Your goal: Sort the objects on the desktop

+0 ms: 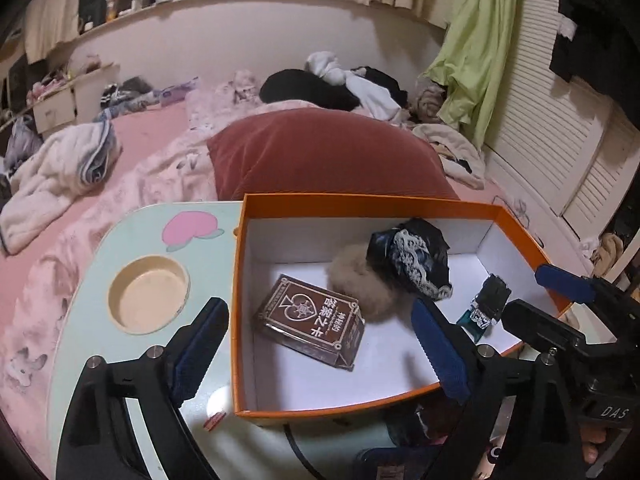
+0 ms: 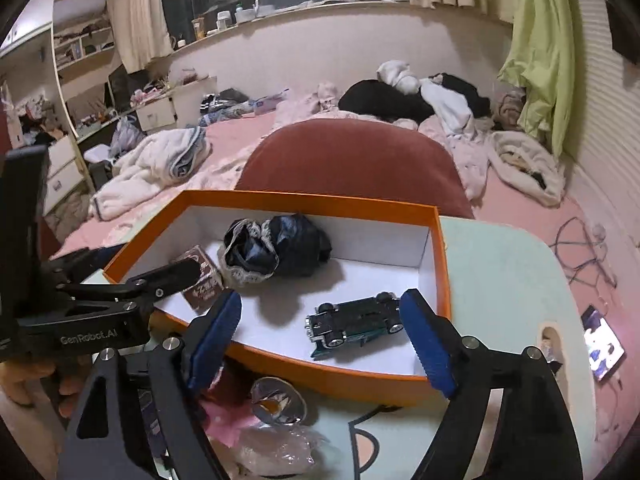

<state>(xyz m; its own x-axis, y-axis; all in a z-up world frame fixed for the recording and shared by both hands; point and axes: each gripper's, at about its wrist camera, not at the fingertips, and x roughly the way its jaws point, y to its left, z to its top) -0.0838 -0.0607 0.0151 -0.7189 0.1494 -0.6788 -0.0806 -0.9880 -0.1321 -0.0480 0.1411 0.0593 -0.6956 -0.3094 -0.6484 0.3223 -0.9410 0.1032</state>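
Toy car (image 2: 354,326) lies upside down in my orange box (image 2: 320,372), long axis left-right. Both tongs, left (image 1: 320,354) and right (image 2: 320,344), gape empty; "GenRobot.AI" is printed on the left one.

Both tools, L (image 1: 320,344) & R (image 2: 324,340), jaws wide apart, nothing held.

Bare white floor in orange box (image 2: 280,364) right of toy car (image 2: 354,322).
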